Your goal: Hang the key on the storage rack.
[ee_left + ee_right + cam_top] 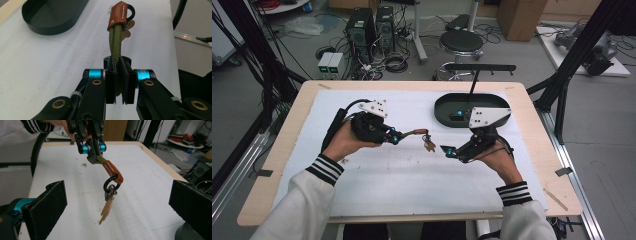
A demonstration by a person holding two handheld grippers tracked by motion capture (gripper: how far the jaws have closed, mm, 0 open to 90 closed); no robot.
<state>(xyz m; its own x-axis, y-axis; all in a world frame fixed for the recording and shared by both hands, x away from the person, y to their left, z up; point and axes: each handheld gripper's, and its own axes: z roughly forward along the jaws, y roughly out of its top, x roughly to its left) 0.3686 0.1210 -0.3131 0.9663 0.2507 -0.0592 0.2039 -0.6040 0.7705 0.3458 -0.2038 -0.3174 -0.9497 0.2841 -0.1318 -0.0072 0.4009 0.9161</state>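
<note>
We see the left gripper clenched on the key strap; right gripper, at its 3 o'clock, jaws released.

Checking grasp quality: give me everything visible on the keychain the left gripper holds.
The keychain is a doubled olive-green woven cord capped by an orange-brown leather-like sleeve, then a black ring carrying smaller metal rings and a pale tan tag or key, blurred. The left gripper is shut on the cord end. The rest hangs in the air above the white table cover, touching nothing else.
</note>
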